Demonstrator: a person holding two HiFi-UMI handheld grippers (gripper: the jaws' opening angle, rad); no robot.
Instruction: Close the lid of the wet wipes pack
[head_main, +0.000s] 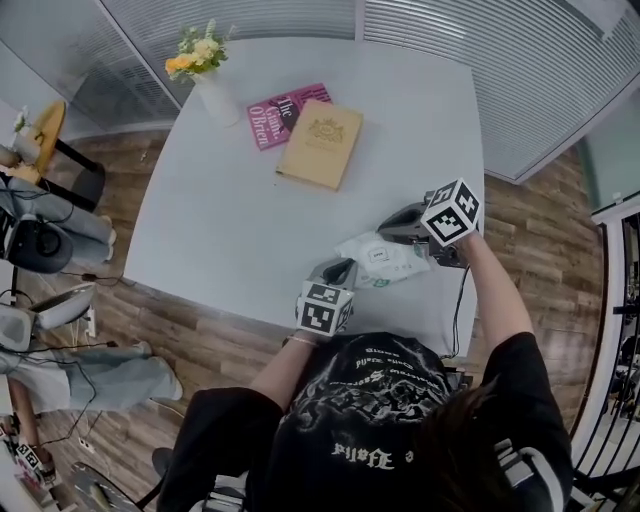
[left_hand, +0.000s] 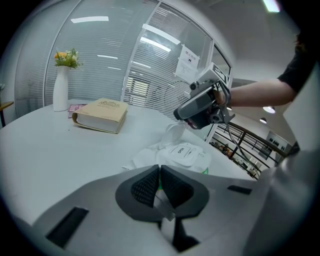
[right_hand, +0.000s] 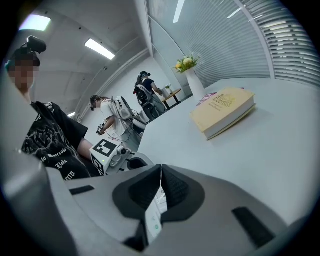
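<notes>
The wet wipes pack (head_main: 380, 260) is white with green print and lies near the front edge of the white table (head_main: 230, 220). Its white lid (left_hand: 182, 151), marked OPEN, lies flat on the pack. My left gripper (head_main: 343, 271) is shut on the pack's near end, and a strip of wrapper shows between its pads (left_hand: 145, 185). My right gripper (left_hand: 186, 122) pinches the pack's far end and lifts the wrapper there into a peak. In the right gripper view a thin white strip of wrapper (right_hand: 156, 207) is clamped between the shut jaws.
At the table's far side lie a tan book (head_main: 320, 143) and a magenta book (head_main: 272, 117), next to a white vase of flowers (head_main: 213, 92). A cable (head_main: 458, 310) hangs over the front edge. People stand and sit at the left (head_main: 70, 375).
</notes>
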